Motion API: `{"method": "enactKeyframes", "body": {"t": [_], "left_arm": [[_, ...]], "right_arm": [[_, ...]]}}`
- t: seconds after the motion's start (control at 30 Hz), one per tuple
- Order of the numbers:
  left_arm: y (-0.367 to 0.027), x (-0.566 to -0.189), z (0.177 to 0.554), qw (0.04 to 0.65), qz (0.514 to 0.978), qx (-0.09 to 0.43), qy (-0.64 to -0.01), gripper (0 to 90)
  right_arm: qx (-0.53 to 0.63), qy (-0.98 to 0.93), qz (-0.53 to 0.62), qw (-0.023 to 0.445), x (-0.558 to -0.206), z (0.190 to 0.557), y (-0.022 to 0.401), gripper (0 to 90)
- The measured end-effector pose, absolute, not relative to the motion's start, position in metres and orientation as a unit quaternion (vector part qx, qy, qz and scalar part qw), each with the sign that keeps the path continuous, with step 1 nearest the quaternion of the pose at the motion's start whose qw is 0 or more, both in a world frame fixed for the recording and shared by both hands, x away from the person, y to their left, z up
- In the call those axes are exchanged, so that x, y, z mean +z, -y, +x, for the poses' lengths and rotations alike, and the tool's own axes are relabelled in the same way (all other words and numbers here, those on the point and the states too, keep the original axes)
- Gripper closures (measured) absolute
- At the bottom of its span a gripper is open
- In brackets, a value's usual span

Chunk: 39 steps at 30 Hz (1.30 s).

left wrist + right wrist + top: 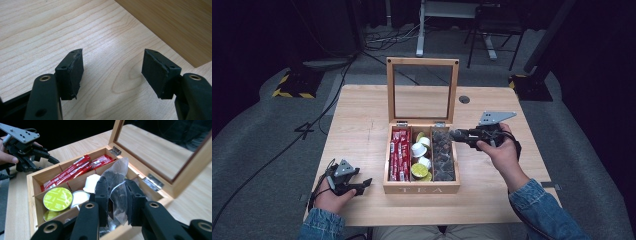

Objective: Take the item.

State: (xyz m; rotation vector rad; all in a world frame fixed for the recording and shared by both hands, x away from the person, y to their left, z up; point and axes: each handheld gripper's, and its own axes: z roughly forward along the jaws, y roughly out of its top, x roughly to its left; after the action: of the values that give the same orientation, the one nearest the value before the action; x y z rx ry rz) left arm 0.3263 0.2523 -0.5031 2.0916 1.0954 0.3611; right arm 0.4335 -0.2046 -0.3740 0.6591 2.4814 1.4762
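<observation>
A person seated at a light wooden desk (362, 115) works over an open wooden tea box (422, 188), its glass-paned lid (422, 91) standing upright at the back. The right gripper (117, 195) has its fingers (102, 195) pressed together on a clear packet of dark tea (117, 182), which stands pinched between the two black pads with its pointed top rising above them. In the high view that right gripper (458, 135) hangs at the back right corner of the box, over the right-hand compartment of dark packets (443, 156). The packet is clear of the compartment floor, directly above the others of its kind.

The middle compartment holds white and lime-green coffee pods (57, 199); the left one holds red sachets (399, 152) laid lengthwise.

The left gripper (362, 185) rests low near the desk's front left corner, just beside the box's front left end. Its fingers (72, 72) stand partly apart with nothing between them but bare desk, and the side wall of the box shows beyond at the upper right. A denim sleeve (542, 205) covers the right forearm.
</observation>
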Motion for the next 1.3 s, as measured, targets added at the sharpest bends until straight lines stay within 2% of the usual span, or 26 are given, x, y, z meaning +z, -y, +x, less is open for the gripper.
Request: {"method": "enactKeyframes", "body": {"t": [0.3,0.73,1.3], "left_arm": [[-0.251,-0.503,0.327,0.354,0.822,0.155,-0.418,31.7],[-0.252,-0.504,0.331,0.343,0.824,0.159,-0.423,23.3],[-0.252,-0.504,0.331,0.342,0.823,0.160,-0.424,22.3]], "right_arm": [[0.495,-0.829,0.231,0.122,-0.358,0.422,0.237,74.7],[0.485,-0.818,0.266,0.157,-0.350,0.411,0.281,74.7],[0.454,-0.817,0.306,0.182,-0.355,0.407,0.320,74.7]]}}
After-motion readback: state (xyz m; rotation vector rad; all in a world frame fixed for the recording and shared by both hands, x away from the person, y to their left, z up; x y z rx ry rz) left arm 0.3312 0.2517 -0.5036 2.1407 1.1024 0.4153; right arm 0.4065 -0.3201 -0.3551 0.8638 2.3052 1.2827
